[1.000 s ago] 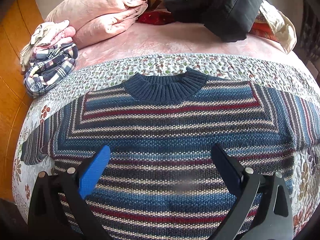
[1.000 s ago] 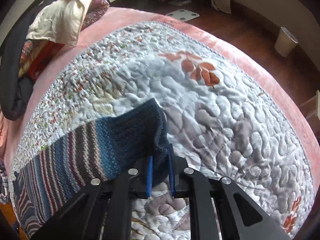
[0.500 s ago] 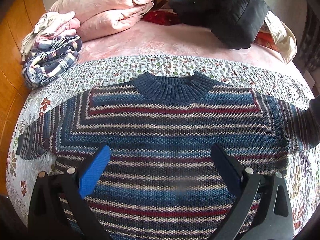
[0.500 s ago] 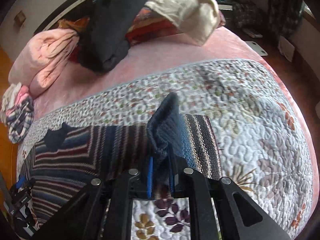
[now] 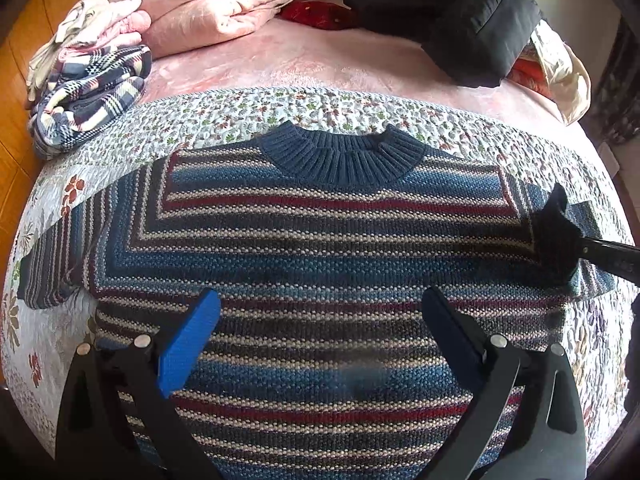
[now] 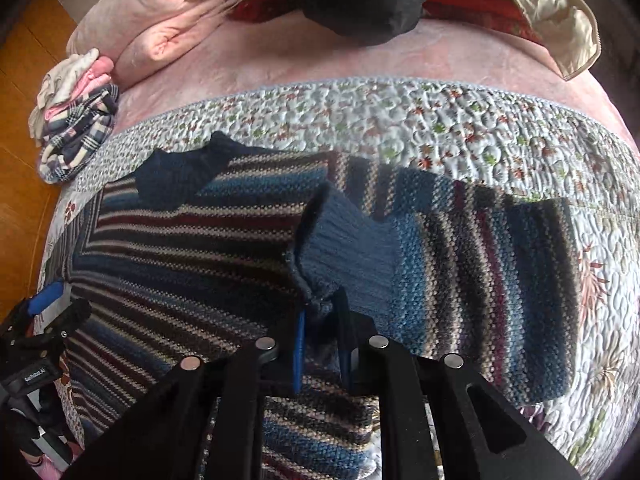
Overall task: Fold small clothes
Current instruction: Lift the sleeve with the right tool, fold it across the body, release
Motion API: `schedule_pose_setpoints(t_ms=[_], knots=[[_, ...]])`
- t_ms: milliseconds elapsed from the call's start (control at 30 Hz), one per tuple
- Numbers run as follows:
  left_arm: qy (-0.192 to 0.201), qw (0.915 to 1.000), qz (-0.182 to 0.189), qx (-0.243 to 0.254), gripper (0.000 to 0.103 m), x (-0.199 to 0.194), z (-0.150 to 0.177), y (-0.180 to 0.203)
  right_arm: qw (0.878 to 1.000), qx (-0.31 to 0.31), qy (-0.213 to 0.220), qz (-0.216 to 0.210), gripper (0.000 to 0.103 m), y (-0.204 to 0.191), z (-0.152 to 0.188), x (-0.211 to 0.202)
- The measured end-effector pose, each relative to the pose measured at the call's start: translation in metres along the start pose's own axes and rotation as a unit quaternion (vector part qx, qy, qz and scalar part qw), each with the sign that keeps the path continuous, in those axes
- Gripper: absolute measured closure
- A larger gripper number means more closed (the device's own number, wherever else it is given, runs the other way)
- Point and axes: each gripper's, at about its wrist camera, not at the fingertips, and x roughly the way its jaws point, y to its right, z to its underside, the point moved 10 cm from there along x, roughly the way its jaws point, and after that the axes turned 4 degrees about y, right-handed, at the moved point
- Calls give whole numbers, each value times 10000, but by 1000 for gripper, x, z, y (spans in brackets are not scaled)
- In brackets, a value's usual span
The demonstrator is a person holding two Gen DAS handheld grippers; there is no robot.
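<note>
Striped sweater [image 5: 320, 248] lies flat, front up, on the floral quilt [image 5: 240, 116] covering the bed; navy ribbed collar [image 5: 340, 156] points toward the far pillows. Its right sleeve [image 6: 480, 272] is doubled over toward the body, ribbed cuff [image 6: 344, 256] raised. Right gripper [image 6: 322, 344]: jaws narrow, clamped on the cuff edge. Left gripper [image 5: 320, 328]: jaws wide apart, holding nothing, over the lower chest of the sweater. Left sleeve [image 5: 52, 264] lies extended on the quilt. Folded plaid pile [image 5: 88, 96] at far left corner; pink blanket [image 5: 208, 4] and black jacket [image 5: 452, 12] beyond.
</note>
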Motion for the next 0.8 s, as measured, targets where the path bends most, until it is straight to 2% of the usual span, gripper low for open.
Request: schedule_pose_setpoints(t_ms=[100,167,267,367,500,600,633,700,733,800], knots=[[-121,9996,237,40,3,4,4,19,9985,147,-78,-528,75,-8,1,-4],[-245,9985,473,77,3,8,6,40,9971,291,118,-699,75,-4,-8,-20],[-442,9953,849,139,4,15,7,75,9966,434,523,-457,75,22,-26,-49],[-821,9872,1361,134,4,30,10,119,9941,733,770,-202,75,54,-33,-71],[-1344,9740,1824,23,4,55,19,166,9895,1153,863,-85,75,94,-31,-80],[-1601,9662,2018,-132,5,71,23,190,9889,1211,840,201,75,119,-28,-79],[-1681,9637,2066,-178,8,74,25,196,9885,1246,832,223,75,124,-26,-79],[-1839,9587,2154,-260,21,82,29,208,9875,1329,826,211,75,133,-24,-78],[-1917,9558,2211,-281,34,83,31,212,9870,1356,831,234,75,138,-23,-79],[-1914,9561,2202,-258,38,84,32,219,9864,1378,849,287,75,146,-22,-80]])
